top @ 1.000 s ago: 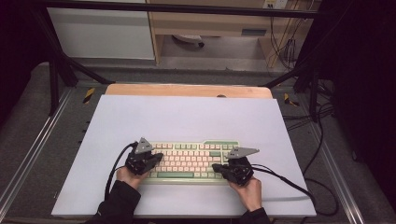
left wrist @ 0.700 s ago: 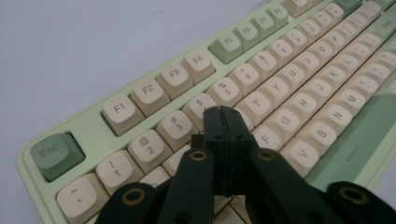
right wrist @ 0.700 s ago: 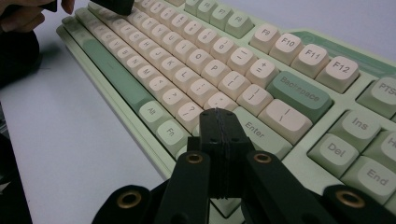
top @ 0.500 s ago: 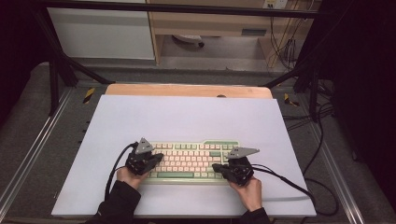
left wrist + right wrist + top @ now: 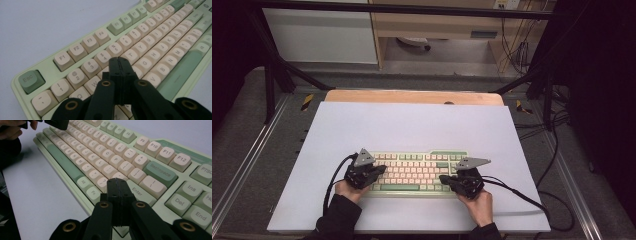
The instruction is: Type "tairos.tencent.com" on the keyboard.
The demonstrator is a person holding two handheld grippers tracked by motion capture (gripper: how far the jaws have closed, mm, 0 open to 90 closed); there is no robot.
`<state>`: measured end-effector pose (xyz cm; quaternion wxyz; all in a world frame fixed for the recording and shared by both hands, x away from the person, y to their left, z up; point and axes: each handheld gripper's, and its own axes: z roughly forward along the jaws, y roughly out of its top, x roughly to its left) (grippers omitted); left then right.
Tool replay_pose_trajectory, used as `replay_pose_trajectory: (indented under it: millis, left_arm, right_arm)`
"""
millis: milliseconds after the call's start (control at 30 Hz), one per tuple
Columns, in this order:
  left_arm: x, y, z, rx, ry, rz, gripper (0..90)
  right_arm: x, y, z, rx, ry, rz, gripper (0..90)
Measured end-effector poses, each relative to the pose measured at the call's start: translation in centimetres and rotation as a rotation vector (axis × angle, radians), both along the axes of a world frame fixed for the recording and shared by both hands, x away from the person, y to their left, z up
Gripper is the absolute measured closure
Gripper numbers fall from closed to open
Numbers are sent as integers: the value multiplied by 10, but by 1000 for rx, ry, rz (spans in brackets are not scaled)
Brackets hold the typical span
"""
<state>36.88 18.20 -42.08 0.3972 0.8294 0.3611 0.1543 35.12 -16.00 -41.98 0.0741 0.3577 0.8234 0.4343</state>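
A pale green keyboard [image 5: 417,171] with cream and green keys lies on the white board near the person's side. My left gripper [image 5: 379,171] hovers over the keyboard's left end, jaws shut with nothing between them. In the left gripper view the shut tips [image 5: 119,60] sit just above the keys [image 5: 130,55] around E and R. My right gripper [image 5: 445,179] is over the keyboard's right end, also shut and empty. Its tips [image 5: 117,181] hang above the keys left of Enter [image 5: 138,192]. The left gripper [image 5: 53,123] and a hand show at the top left of the right gripper view.
The white board [image 5: 412,130] lies on a wooden tabletop [image 5: 412,96] with open room behind and beside the keyboard. Black cables [image 5: 522,197] trail from both grippers across the board. Dark frame rails [image 5: 272,75] and loose wires stand around the table.
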Motion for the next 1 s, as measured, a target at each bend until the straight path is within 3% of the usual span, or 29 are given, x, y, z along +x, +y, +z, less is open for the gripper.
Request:
replay_pose_trajectory:
  millis: [600, 1000]
  left_arm:
    - [-16, 28, 5, -42, -9, 18, 900]
    - [-21, 41, 4, -54, -12, 34, 900]
  right_arm:
    - [0, 14, 2, 15, 8, 25, 900]
    - [2, 39, 5, 9, 8, 66, 900]
